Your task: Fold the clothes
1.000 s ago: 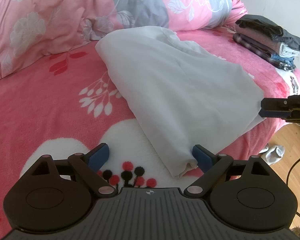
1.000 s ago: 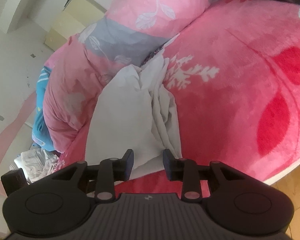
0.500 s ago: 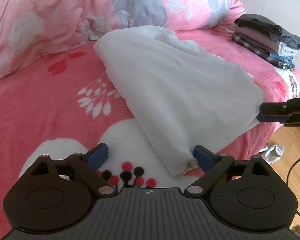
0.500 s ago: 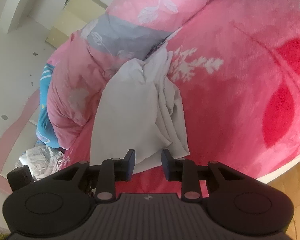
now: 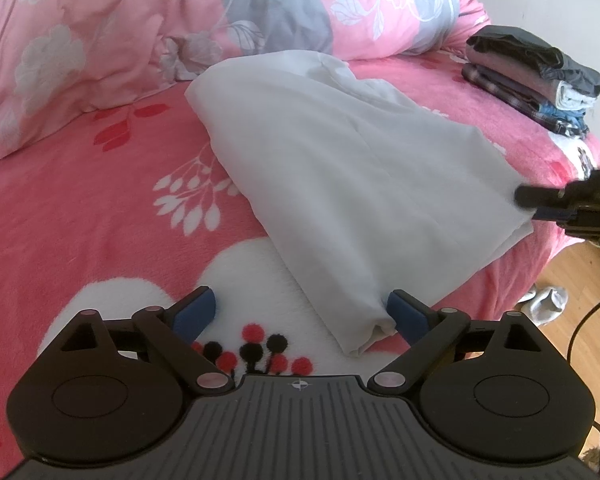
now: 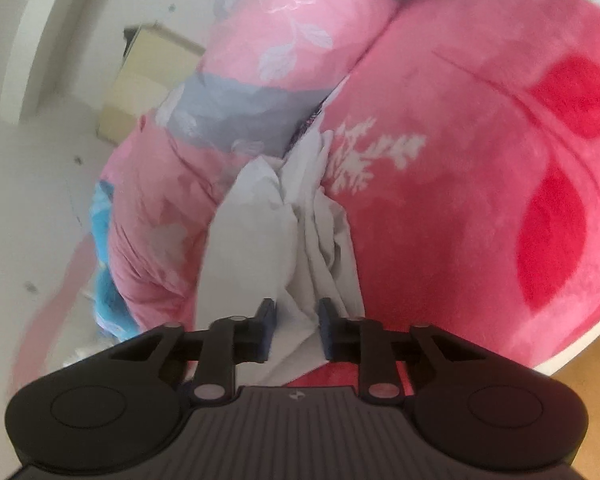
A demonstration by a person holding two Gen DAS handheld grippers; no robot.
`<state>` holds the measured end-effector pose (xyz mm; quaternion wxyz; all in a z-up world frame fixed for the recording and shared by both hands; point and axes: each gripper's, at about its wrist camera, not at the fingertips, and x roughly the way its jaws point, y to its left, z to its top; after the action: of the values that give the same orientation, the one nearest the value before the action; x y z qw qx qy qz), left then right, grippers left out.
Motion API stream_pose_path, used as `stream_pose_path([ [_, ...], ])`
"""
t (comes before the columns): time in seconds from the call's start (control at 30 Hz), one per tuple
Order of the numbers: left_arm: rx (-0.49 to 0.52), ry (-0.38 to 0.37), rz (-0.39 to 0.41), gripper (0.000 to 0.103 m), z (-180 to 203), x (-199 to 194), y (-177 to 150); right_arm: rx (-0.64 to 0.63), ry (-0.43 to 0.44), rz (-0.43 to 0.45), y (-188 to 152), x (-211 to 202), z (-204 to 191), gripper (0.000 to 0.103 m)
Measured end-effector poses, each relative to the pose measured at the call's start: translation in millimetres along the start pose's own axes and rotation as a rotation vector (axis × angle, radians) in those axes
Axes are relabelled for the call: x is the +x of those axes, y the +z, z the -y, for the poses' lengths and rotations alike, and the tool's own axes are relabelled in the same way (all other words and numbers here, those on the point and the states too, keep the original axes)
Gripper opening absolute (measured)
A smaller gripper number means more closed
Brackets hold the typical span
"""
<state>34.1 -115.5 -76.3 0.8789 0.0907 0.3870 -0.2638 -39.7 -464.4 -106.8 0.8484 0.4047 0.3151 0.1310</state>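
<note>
Your left gripper (image 5: 300, 314) has its blue pads spread wide apart, nothing pinched, just hanging low over the pink blanket (image 5: 100, 208) with the near corner of the white garment (image 5: 340, 184) sitting right by the pad at 4 o'clock. Your right gripper (image 6: 296, 330) is a different story: its jaws are closing, with a bunched edge of that same white garment (image 6: 268, 248) between the two fingers (can't quite tell if the pads are pressing the cloth yet, there's a sliver of gap on each side). From the left wrist view you see the right gripper (image 5: 540, 200) poking in at 3 o'clock, at the garment's far corner near the bed's edge.

That white garment lies flat across the blanket, running from the floral duvet (image 5: 180, 28) at 12 o'clock down toward you. A stack of folded clothes (image 5: 536, 76) sits at 2 o'clock, well apart from it. A balled sock (image 5: 548, 306) lies on the wooden floor (image 5: 580, 280) at 4 o'clock.
</note>
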Motion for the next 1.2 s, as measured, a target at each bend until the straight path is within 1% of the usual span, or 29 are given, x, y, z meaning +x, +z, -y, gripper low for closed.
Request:
stream_pose_path([
  [0.03, 0.000, 0.000, 0.000, 0.094, 0, 0, 0, -0.042, -0.031, 0.000, -1, 1, -5, 0.004],
  [0.07, 0.000, -0.001, 0.000, 0.094, 0, 0, 0, -0.078, -0.057, 0.005, -3, 1, -10, 0.002],
  [0.13, 0.001, -0.002, 0.000, 0.094, 0, -1, 0, -0.123, -0.084, 0.018, -6, -2, -17, 0.001],
  [0.27, 0.007, -0.009, -0.003, 0.094, 1, -3, 0, -0.162, -0.103, 0.028, -9, -10, -21, 0.001],
  [0.53, 0.017, -0.011, -0.006, 0.096, 3, -2, -1, -0.176, -0.137, 0.021, -14, -12, -18, 0.001],
  [0.67, 0.022, -0.011, -0.007, 0.096, 3, -2, -1, -0.154, -0.173, 0.023, -13, -9, -13, 0.004],
  [0.73, 0.022, -0.010, -0.007, 0.096, 3, -2, -1, -0.182, -0.217, 0.050, -12, -16, -18, 0.004],
  [0.8, 0.023, -0.010, -0.006, 0.096, 3, -2, -1, -0.240, -0.264, 0.093, -10, -26, -26, 0.004],
  [0.83, 0.023, -0.011, -0.005, 0.096, 3, -2, -1, -0.268, -0.268, 0.114, -8, -31, -32, 0.005],
  [0.93, 0.019, -0.011, 0.000, 0.096, 3, -2, -2, -0.339, -0.211, 0.157, -4, -36, -50, 0.005],
  [1.07, 0.008, -0.011, 0.012, 0.096, 2, -5, -3, -0.485, -0.155, 0.125, -8, -10, -78, 0.005],
  [1.13, -0.006, -0.006, 0.031, 0.096, -1, -11, -4, -0.524, -0.167, 0.078, -12, 11, -79, 0.005],
  [1.2, -0.028, 0.004, 0.074, 0.096, -6, -21, -5, -0.507, -0.193, 0.021, -16, 30, -69, 0.005],
])
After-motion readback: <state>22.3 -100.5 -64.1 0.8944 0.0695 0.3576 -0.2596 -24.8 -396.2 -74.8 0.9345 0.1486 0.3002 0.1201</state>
